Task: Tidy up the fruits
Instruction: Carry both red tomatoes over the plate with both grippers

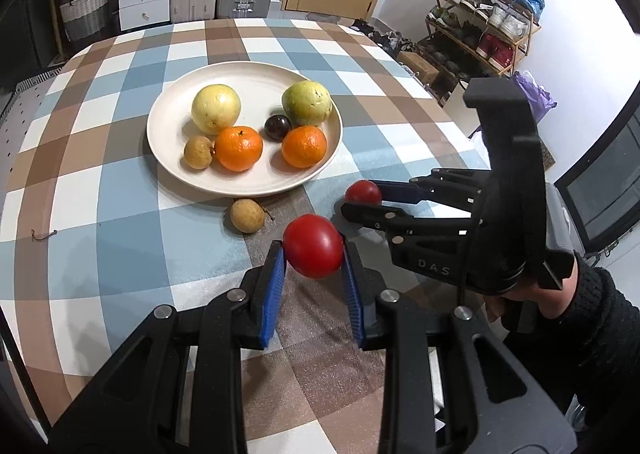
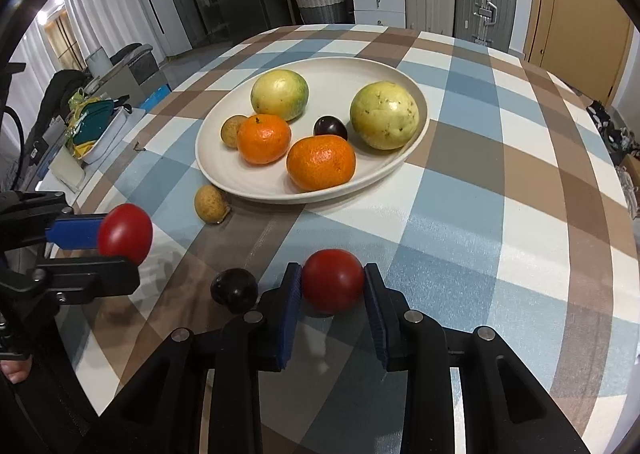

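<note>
My left gripper (image 1: 314,252) is shut on a red tomato (image 1: 314,244), held a little above the checked tablecloth, short of the cream plate (image 1: 240,185). My right gripper (image 2: 333,286) is shut on a second red tomato (image 2: 333,278), low over the cloth. Each gripper also shows in the other view: the right gripper (image 1: 360,201) with its tomato (image 1: 363,191), the left gripper (image 2: 120,248) with its tomato (image 2: 125,232). The plate (image 2: 344,80) holds two yellow-green guavas, two oranges, a dark plum and a brown longan.
A loose longan (image 1: 247,215) (image 2: 211,203) lies on the cloth just outside the plate's near rim. A dark round fruit (image 2: 235,289) sits beside my right gripper's left finger. A hand in a black sleeve (image 1: 580,306) holds the right gripper. The table edge falls off to the right.
</note>
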Demonstrator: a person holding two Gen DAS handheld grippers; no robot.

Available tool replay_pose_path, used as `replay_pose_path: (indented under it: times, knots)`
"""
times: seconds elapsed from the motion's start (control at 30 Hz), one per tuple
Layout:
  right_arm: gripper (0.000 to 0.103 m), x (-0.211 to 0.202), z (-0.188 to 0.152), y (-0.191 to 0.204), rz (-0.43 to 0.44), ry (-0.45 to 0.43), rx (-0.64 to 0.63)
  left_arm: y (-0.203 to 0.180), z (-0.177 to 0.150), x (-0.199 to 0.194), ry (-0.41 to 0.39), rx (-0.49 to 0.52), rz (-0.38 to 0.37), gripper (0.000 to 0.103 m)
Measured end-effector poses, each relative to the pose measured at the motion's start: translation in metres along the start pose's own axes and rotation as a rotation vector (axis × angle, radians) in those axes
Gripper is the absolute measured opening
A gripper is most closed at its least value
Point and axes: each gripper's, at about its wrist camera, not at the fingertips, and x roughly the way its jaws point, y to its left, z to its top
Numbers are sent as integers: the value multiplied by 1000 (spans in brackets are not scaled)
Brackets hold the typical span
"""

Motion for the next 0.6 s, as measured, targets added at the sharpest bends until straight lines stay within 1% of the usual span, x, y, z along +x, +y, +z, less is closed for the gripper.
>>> replay_pose_path:
  times: [0.1,0.3,0.37,0.5,0.6]
  knots:
    - [30,-6,2,-1,-6,-25,9,3,2,-6,-17,-12,4,25]
    - [30,-44,11,-8,1,-171,80,9,5,-20,-54,-29,14,25]
    - [30,-51,15,-9,17,-198,93,11,9,-23,-63,-30,17,25]
    - [30,-55,23,-3,11,-215,101,19,23,-28,-96,-24,33,25]
    - [30,-56,32,0,24,-222,104,23,34,-28,-104,-21,30,25]
